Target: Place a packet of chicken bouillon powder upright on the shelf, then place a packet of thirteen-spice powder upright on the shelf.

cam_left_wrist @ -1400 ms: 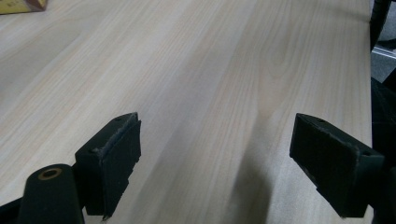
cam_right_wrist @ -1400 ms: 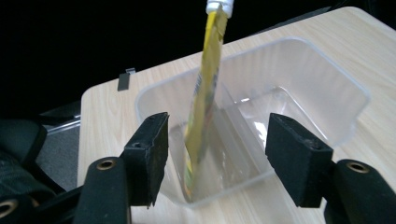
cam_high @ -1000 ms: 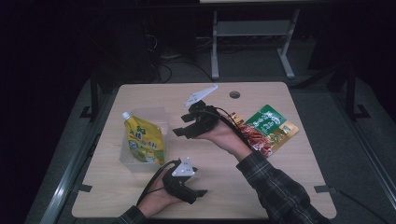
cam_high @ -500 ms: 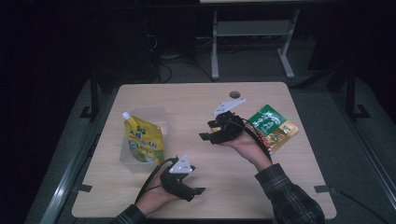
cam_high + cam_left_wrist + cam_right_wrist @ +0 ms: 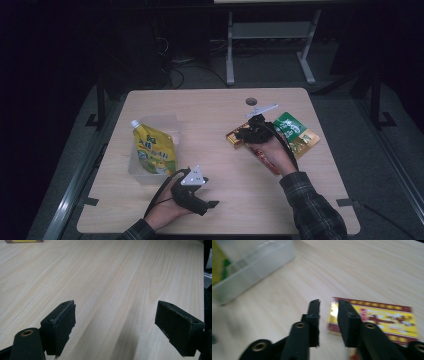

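The right gripper (image 5: 246, 134) has swung from the middle of the table (image 5: 215, 107) over to the right-hand side and dropped lower, so it now sits at the left end of the red-and-yellow packet (image 5: 374, 317), which lies flat on the wood beside a green packet (image 5: 295, 131). Its jaws have just been closing: in the right gripper view they stand narrow, a slim gap between them, with the near corner of the red-and-yellow packet just ahead of the tips; nothing is pinched between the pads yet, so no grip so far. Likely reading: the approach is done and the pick of that packet is about to start, probably by nipping its edge. The left gripper (image 5: 199, 192) has stayed put near the front edge of the table, jaws wide apart over bare wood in the left gripper view, holding nothing. The yellow spouted pouch (image 5: 154, 150) already rests in the clear plastic bin (image 5: 255, 267) on the left side of the table, well apart from both packets, so that item looks placed and the packets remain to be handled.
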The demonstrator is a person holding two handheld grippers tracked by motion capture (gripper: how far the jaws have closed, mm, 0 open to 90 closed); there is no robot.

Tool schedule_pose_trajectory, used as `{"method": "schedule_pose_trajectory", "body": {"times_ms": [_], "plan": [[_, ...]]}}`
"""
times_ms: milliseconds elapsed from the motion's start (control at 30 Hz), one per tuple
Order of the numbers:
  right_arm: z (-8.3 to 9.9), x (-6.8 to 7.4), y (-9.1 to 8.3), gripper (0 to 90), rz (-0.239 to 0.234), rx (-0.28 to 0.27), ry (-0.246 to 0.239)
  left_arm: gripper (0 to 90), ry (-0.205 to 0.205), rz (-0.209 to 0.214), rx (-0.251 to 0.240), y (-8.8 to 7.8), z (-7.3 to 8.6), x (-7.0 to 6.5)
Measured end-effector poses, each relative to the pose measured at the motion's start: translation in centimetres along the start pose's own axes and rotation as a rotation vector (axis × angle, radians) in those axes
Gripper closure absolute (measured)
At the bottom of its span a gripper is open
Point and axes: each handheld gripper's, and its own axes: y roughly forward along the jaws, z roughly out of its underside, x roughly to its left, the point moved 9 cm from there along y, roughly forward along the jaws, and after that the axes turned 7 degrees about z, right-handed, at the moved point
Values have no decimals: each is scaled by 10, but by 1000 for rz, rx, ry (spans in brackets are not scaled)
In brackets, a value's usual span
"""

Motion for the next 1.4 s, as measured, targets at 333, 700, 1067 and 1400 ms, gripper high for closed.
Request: {"method": "schedule_pose_trajectory", "body": {"times_ms": [333, 700, 1067, 1400], "plan": [[-11, -62, 26, 899, 184, -8, 2, 161, -8, 1, -6, -1, 0, 0], [9, -117, 54, 899, 290, 56, 42, 161, 3, -20, -1, -5, 2, 2], [15, -105, 71, 898, 187, 78, -10, 161, -2, -31, 10, -7, 6, 2], [10, -72, 79, 899, 87, 81, -116, 161, -9, -42, 12, -10, 8, 2]]}}
